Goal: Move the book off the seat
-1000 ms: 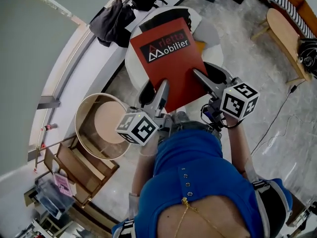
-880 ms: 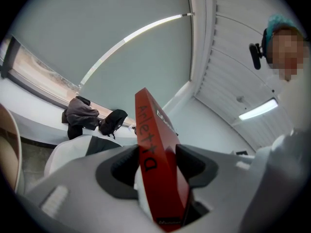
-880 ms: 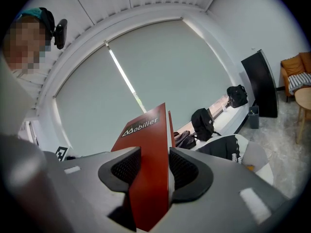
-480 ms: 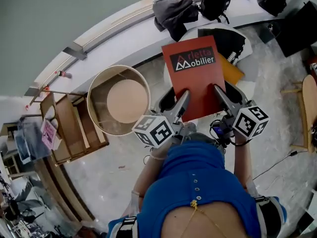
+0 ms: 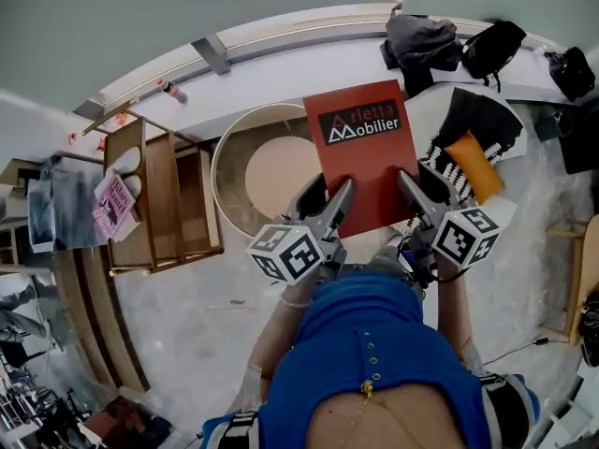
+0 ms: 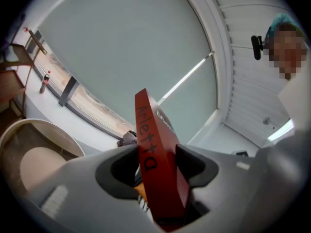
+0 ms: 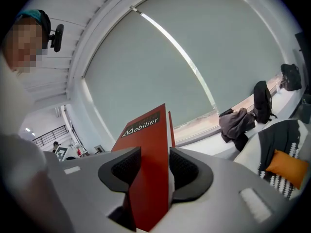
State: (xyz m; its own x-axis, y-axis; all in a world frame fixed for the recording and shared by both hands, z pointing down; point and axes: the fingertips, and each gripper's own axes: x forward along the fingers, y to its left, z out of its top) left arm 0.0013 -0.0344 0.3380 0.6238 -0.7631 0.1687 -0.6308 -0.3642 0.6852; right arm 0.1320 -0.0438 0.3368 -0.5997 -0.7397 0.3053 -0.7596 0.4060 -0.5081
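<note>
A large red book (image 5: 363,152) with "Mobilier" on its cover is held up in the air by its near edge. My left gripper (image 5: 343,193) grips its near left corner and my right gripper (image 5: 404,180) its near right corner. In the left gripper view the book (image 6: 156,149) stands edge-on, with the left gripper (image 6: 155,165) pressing both of its faces. In the right gripper view the book (image 7: 147,149) is likewise clamped by the right gripper (image 7: 154,168). The white seat (image 5: 432,108), with a black-and-white throw and an orange cushion (image 5: 474,166), lies to the right of the book.
A round wooden tub-shaped table (image 5: 229,162) sits just left of the book, partly under it. A wooden shelf unit (image 5: 159,204) stands further left. Bags and clothing (image 5: 426,40) lie on the window ledge behind. The person's blue shirt (image 5: 374,363) fills the bottom.
The book, held in both grippers, has been carried left, away from above the white seat and toward the round wooden table. The head view has swung left too.
</note>
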